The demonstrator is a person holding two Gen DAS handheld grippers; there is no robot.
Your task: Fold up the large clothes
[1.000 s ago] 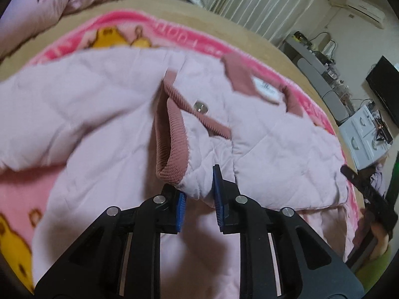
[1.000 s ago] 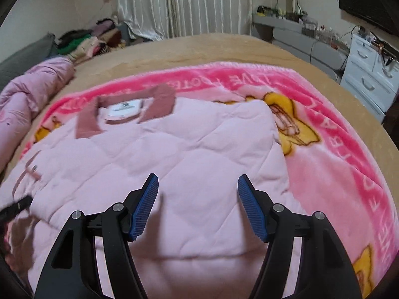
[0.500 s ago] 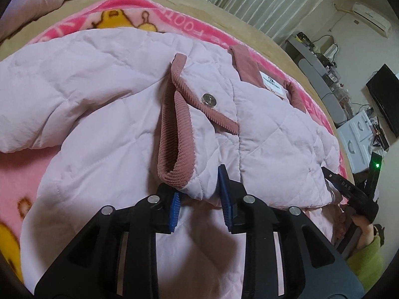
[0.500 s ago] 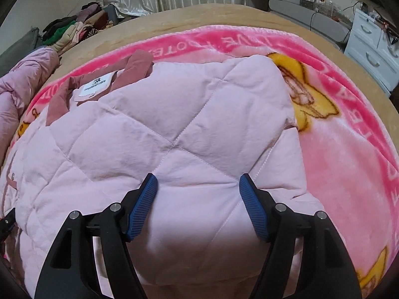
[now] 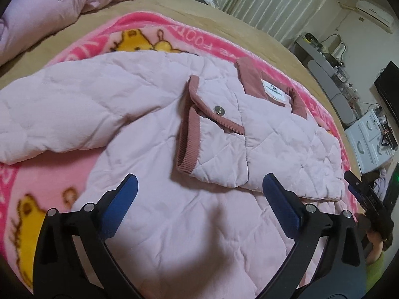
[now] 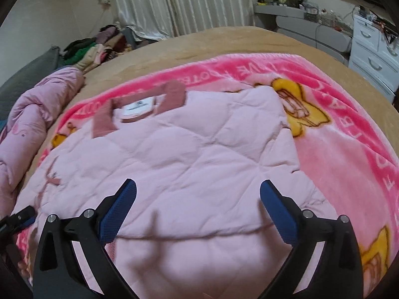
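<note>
A pale pink quilted jacket [image 5: 154, 129] lies on a pink cartoon blanket [image 5: 154, 32]. Its dusty-rose corduroy collar with a white label [image 5: 273, 88] points away. One sleeve is folded across the body, its corduroy cuff [image 5: 189, 139] and a metal snap [image 5: 219, 110] on top. My left gripper [image 5: 199, 191] is open and empty, just short of the cuff. In the right wrist view the jacket [image 6: 189, 164] fills the middle, collar [image 6: 139, 104] at the far side. My right gripper [image 6: 198, 196] is open and empty above the jacket's body.
The blanket [image 6: 349, 149] lies on a tan bed [image 6: 224, 42]. A rolled pink duvet [image 5: 45, 10] lies at the left, also in the right wrist view [image 6: 32, 114]. A clothes pile [image 6: 97, 47] sits far left. White drawers [image 6: 374, 44] stand to the right.
My left gripper opened and let go of the folded sleeve cuff, which now lies on the jacket's body. Both grippers pulled back a little; the right stayed open.
</note>
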